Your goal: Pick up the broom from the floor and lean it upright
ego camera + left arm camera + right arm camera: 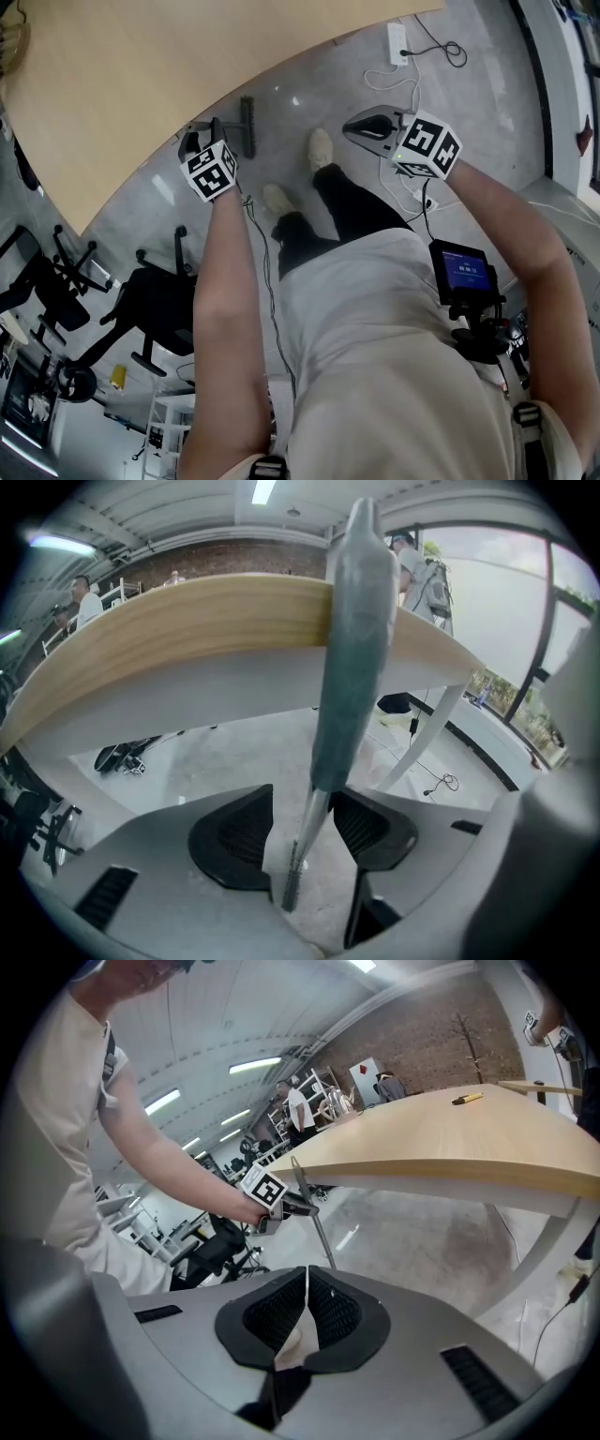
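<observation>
By the table, left gripper tilts down, jaws apart, seemingly clear of broom; right gripper closed.

the person wears a cream t-shirt, black trousers, pale shoes; left gripper and right gripper bear marker cubes.

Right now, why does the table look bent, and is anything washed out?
Wide-angle lenses: the table bows in all three views; left gripper view's windows blow out, its corners go black; head view catches lamp glare on the floor.
</observation>
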A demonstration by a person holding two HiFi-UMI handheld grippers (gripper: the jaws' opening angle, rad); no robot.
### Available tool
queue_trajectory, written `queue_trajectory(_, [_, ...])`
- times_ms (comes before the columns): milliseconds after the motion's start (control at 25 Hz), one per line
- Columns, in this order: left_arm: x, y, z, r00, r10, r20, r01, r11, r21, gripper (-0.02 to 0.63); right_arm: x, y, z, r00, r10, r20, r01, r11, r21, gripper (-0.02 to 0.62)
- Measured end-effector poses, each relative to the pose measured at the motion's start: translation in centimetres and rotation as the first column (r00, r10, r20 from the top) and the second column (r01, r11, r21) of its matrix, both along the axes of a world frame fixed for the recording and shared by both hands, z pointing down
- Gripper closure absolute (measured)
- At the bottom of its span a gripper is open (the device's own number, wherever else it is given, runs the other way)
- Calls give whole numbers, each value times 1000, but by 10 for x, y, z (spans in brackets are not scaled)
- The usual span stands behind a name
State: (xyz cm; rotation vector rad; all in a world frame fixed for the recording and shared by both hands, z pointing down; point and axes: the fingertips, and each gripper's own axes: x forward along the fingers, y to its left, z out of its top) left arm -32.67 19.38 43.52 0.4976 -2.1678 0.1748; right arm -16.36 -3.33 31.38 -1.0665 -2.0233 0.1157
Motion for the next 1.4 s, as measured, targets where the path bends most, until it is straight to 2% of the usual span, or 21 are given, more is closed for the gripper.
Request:
queue_trajectory(280, [-6,1,-3,999,-43,13,43,999,-1,425,-1,-1,1,1000,6,-2,-6,1000,1,577])
queue_trajectory(560, [-7,8,-5,999,-45,19,45,999,-25,425,1,-1,2,1000,11,-7,-11,1000,-3,577])
queue_trajectory(760, [-8,31,-7,986,-166,31,167,986,-25,425,2,1,3,1000,7,-8,-7,1000,-3,577])
queue_trajectory(880, [-9,43,-7,979,-202,32,203,979,-29,425,3,1,3,1000,4,-9,-4,1000,-1,577])
queue_trajectory(1400, [-9,33,-9,990,-137,39,138,990,-29,397,1,1,3,1000,4,-11,-4,1000,1,577])
